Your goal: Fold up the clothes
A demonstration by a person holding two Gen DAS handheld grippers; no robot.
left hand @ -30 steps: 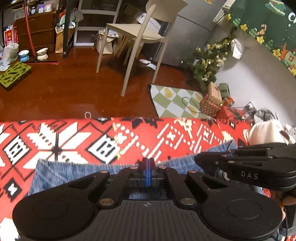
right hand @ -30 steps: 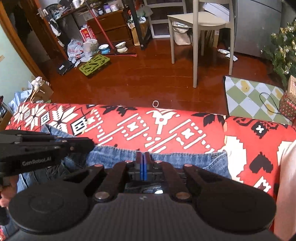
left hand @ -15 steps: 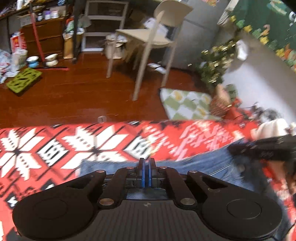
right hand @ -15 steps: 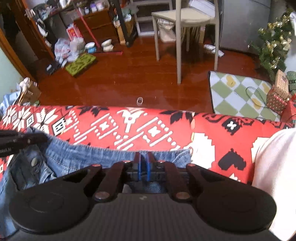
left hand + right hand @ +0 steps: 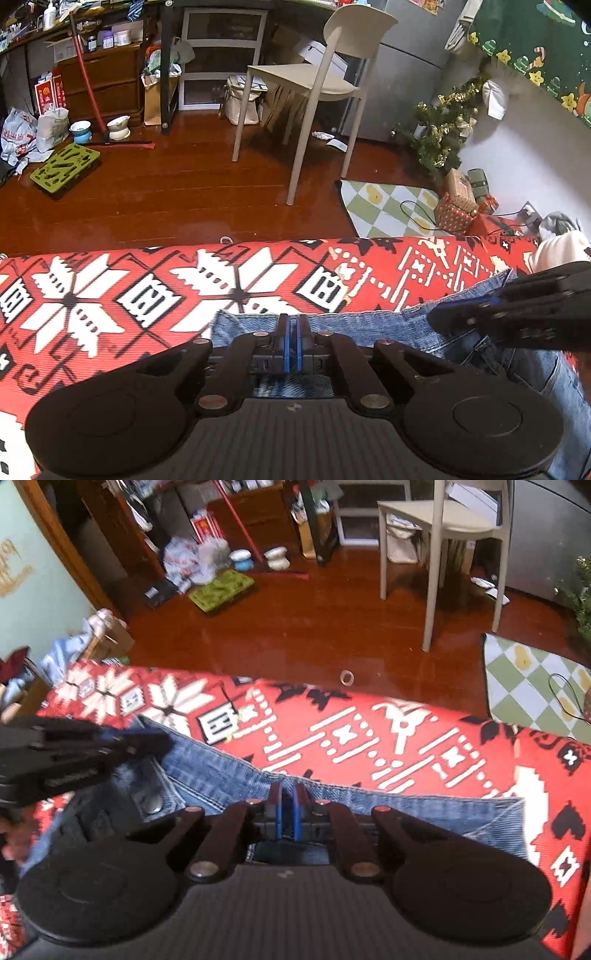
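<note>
Down at the lower centre of both wrist views, the jeans [image 5: 369,325] are lying across the red patterned blanket [image 5: 147,288], and both grippers are working on them. The left gripper [image 5: 290,332] is showing its blue pads drawn nearly together, with only a sliver of gap, and denim is sitting right at the tips; it looks to be pinching the fabric edge, though the pinch itself is tucked behind the fingers. The right gripper [image 5: 286,805] is doing much the same in its own view, its pads close with a narrow gap and the denim hem running straight under them. Towards the left middle of the right view, the jeans' metal button [image 5: 153,805] and waistband are showing, so the garment is spreading from there to the lower right of the frame.

Judging the step, both grippers seem to be carrying or spreading one edge of the jeans. Doing it well means keeping both pinches firm and the two grippers level, so the held edge is staying taut between them without sagging. It also means keeping the denim on the blanket, well back from the far edge where the wooden floor [image 5: 184,192] is waiting.
</note>
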